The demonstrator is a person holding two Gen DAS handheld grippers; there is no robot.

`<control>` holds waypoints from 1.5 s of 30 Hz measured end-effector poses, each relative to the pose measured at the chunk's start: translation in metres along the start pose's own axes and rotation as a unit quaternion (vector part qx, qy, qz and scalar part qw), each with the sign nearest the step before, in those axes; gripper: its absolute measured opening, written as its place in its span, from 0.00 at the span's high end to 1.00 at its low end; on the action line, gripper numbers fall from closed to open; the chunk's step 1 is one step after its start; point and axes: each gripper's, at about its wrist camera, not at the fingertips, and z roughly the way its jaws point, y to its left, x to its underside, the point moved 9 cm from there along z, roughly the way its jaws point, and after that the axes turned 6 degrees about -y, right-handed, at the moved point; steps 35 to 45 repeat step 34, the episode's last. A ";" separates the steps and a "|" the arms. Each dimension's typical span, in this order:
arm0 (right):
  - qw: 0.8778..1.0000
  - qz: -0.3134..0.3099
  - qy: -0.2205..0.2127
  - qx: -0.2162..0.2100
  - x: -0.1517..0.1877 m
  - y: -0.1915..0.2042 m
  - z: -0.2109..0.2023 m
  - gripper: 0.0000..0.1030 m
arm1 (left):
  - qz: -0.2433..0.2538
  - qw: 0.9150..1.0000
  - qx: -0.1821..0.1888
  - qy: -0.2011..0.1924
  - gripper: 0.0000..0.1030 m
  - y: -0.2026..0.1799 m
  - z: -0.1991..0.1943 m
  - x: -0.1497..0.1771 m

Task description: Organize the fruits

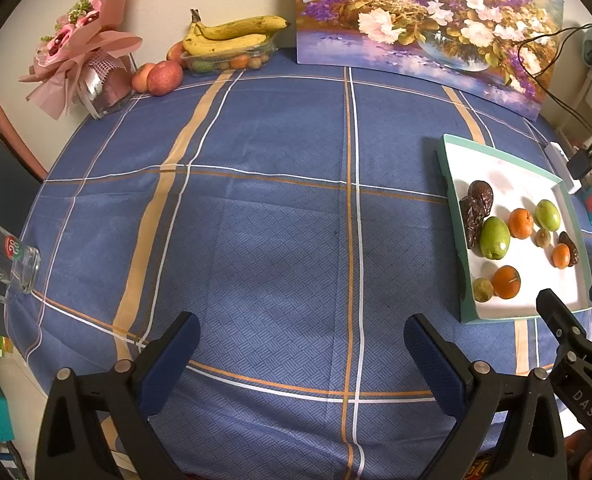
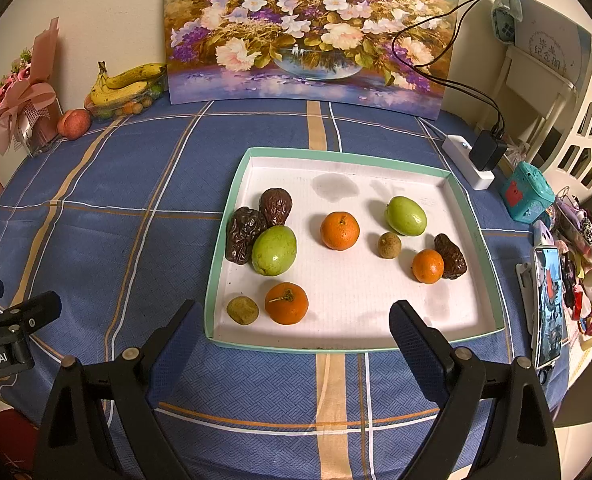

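I'm over the blue plaid tablecloth [image 1: 275,220]. The flower painting [image 2: 308,32] leans on the back wall, with a black cable [image 2: 456,80] hanging across its right side down to a white power strip [image 2: 466,160]. The teal-rimmed tray [image 2: 231,200] sits right of centre and holds all the loose fruit: two green fruits [image 2: 274,250], three oranges [image 2: 340,231], three wrinkled dates [image 2: 243,234], two small brown ones [image 2: 242,310]. Back left: bananas [image 1: 231,34] on a clear container, apples [image 1: 164,78], a pink bouquet [image 1: 79,48]. A glass mug [image 1: 9,260] lies tipped at the left edge. A phone [image 2: 550,304] and clutter crowd the tray's right side. My left gripper [image 1: 300,344] is spread wide over bare cloth; my right gripper [image 2: 291,328] is spread wide at the tray's near rim. Both are empty.
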 end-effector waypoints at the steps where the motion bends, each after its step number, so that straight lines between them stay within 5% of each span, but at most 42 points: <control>1: 1.000 0.000 0.000 0.000 0.001 0.000 0.000 0.09 | 0.001 1.000 0.000 0.000 0.00 0.000 0.000 0.000; 45: 1.000 -0.001 0.003 -0.001 0.001 0.000 0.000 0.09 | 0.010 1.000 -0.005 -0.005 0.00 0.002 -0.002 -0.005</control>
